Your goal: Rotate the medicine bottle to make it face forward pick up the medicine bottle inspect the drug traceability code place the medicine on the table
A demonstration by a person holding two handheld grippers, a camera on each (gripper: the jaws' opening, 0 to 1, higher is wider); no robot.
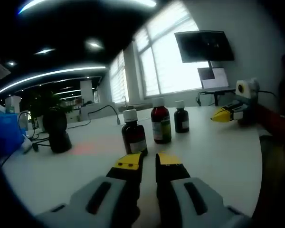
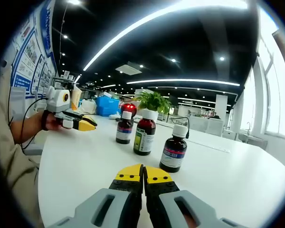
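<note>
The nearest medicine bottle stands upright just ahead of the left gripper, whose jaws are almost closed on nothing. The right gripper is closed and empty too.

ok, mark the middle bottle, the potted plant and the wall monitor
middle bottle [image 2: 144, 135], right gripper view, on its label
potted plant [image 2: 153, 101], right gripper view, on the leaves
wall monitor [image 1: 204, 45], left gripper view, on the dark screen
</note>
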